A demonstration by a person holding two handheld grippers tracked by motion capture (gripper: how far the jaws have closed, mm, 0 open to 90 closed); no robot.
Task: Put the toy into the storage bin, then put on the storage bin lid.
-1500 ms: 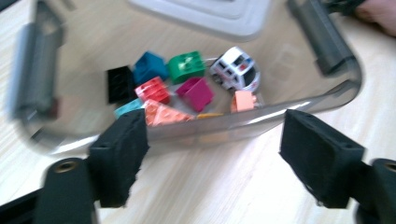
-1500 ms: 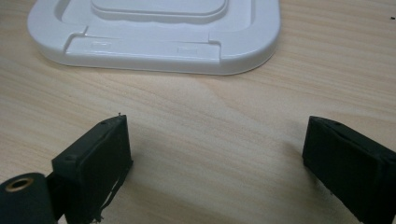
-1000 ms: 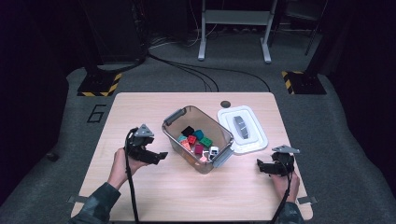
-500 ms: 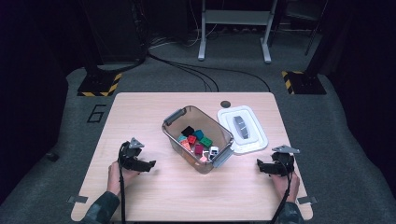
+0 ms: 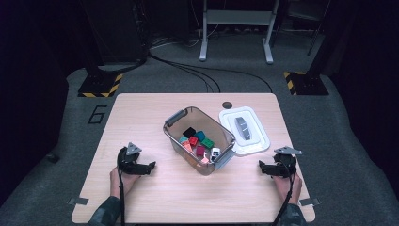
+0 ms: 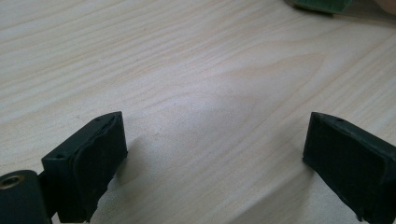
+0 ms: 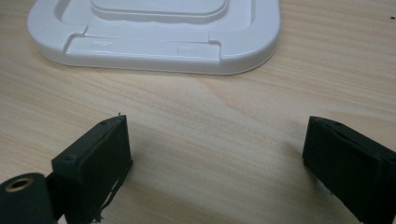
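Note:
A clear grey bin (image 5: 218, 124) of several coloured blocks (image 5: 196, 141) stands mid-table, and its white lid (image 5: 251, 141) lies flat just right of it. My left gripper (image 5: 151, 165) rests low on the wood at the front left, well apart from the bin. In the left gripper view its jaws (image 6: 215, 158) have just been opening and stand wide over bare wood, with nothing between them. My right gripper (image 5: 260, 167) sits at the front right, below the lid. Its jaws (image 7: 217, 163) are also wide apart and empty, with the lid's rim (image 7: 154, 53) just ahead.
The wooden table (image 5: 141, 113) has bare room along its front and left side. A small dark round spot (image 5: 227, 104) marks its far edge. Grey carpet, cables and metal stands lie beyond the table.
My left gripper has sunk and drawn back from beside the bin's left end to the front left of the table. The right gripper has kept still.

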